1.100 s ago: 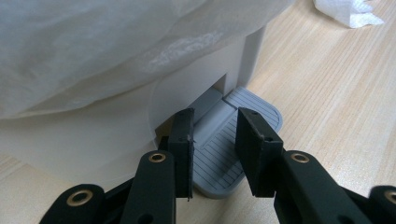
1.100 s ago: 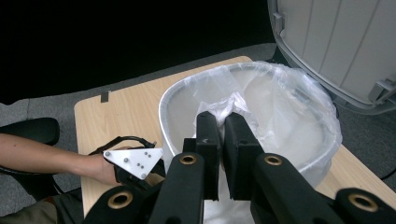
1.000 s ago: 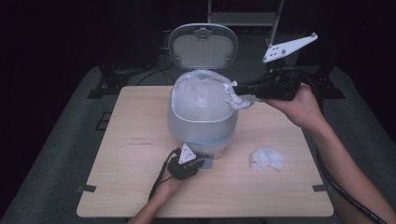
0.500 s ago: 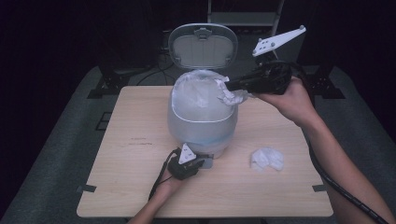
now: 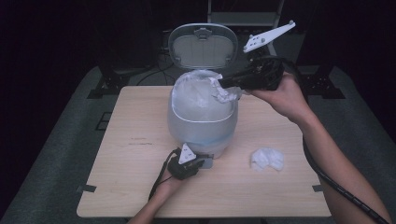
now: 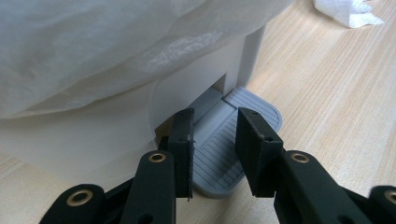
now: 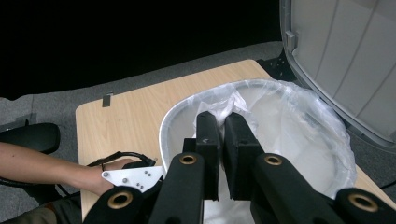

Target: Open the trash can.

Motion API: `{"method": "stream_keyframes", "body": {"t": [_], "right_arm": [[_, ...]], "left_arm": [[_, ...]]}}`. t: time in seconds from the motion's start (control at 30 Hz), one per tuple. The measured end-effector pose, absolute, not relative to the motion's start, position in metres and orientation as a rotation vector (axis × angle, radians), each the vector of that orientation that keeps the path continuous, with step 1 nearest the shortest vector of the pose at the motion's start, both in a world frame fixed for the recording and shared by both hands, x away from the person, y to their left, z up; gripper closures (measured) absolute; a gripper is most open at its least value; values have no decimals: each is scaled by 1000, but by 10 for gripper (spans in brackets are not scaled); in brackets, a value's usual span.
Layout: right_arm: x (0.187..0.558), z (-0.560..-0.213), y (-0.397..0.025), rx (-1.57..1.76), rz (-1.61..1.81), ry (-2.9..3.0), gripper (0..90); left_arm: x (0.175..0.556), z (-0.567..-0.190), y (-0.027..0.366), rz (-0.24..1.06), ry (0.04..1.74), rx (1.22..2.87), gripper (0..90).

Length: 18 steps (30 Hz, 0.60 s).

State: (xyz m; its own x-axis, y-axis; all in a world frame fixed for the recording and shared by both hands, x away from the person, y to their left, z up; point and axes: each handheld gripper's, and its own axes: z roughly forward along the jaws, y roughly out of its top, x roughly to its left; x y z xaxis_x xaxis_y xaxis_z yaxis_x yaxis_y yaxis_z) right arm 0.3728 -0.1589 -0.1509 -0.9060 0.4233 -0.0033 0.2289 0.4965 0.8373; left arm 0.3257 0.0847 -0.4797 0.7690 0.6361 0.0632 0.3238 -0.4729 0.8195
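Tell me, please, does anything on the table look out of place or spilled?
One thing stands out: a crumpled tissue lies loose on the table, to the right of the pedal bin, not inside it. The right gripper holds another tissue over the open bin. Nothing looks spilled or damaged.

Left claw (image 6: 215, 144): black ribbed jaws, brass-coloured pivot rivets. Right claw (image 7: 223, 140): identical build, black cable trailing, pale three-cornered plate (image 5: 267, 36) with small screws on top. Forearms bare, no sleeves visible.
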Motion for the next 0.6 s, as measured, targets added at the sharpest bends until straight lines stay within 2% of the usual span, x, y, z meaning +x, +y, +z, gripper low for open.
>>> {"method": "stream_keyframes", "body": {"t": [0.6], "right_arm": [[380, -152, -146, 550, 1356, 2552, 847]], "left_arm": [[326, -480, 85, 457, 715, 2096, 677]]}}
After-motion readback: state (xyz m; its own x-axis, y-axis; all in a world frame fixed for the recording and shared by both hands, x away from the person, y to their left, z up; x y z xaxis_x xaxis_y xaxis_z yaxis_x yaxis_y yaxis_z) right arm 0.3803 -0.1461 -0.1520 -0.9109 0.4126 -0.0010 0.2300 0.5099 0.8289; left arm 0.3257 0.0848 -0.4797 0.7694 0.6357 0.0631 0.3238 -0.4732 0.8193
